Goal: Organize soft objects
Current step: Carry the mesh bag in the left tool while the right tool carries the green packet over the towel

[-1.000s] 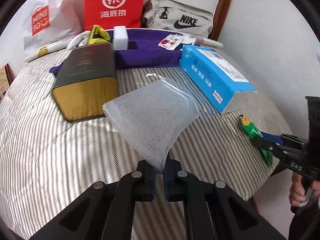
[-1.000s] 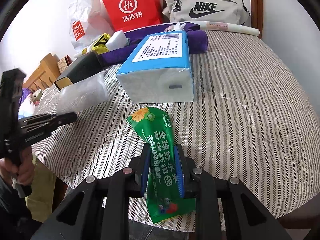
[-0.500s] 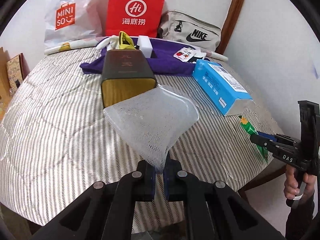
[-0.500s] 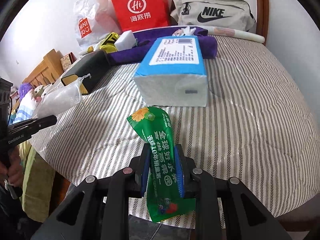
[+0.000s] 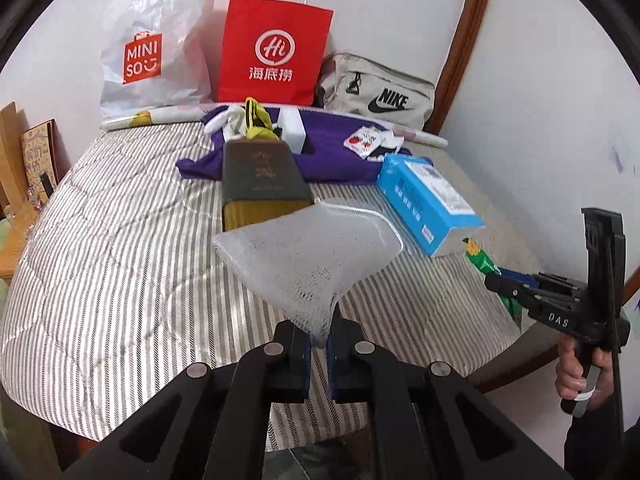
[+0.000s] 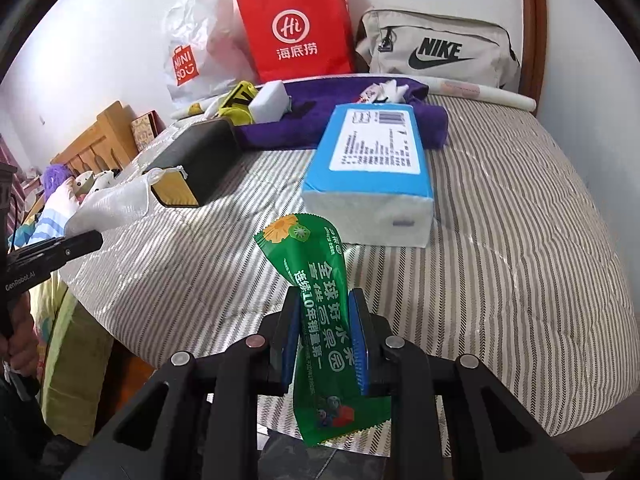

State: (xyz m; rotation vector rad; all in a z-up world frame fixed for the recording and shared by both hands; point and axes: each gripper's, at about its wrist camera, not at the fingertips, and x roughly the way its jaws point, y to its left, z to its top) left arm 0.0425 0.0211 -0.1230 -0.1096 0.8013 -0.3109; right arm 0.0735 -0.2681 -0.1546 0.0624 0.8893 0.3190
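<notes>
Both tools loaded, off the bed's near edge.
Left tool (image 5: 318, 354) pinches only the mesh pouch's (image 5: 308, 254) corner; right tool (image 6: 324, 340) clamps the green sachet (image 6: 320, 292) mid-length. Either could slip floorward.

Bare striped quilt (image 5: 120, 260) at left, dark box (image 5: 260, 184) and blue tissue pack (image 6: 372, 168) blocking centre, bags along wall

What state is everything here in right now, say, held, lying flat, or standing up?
Left gripper: shut on the translucent white mesh pouch.
Translucent white mesh pouch: held above the bed.
Right gripper: shut on the green snack packet.
Green snack packet: held upright.
Blue tissue pack: lying on the striped quilt.
Dark box with gold end: lying flat.
Red paper bag: standing against the wall.
</notes>
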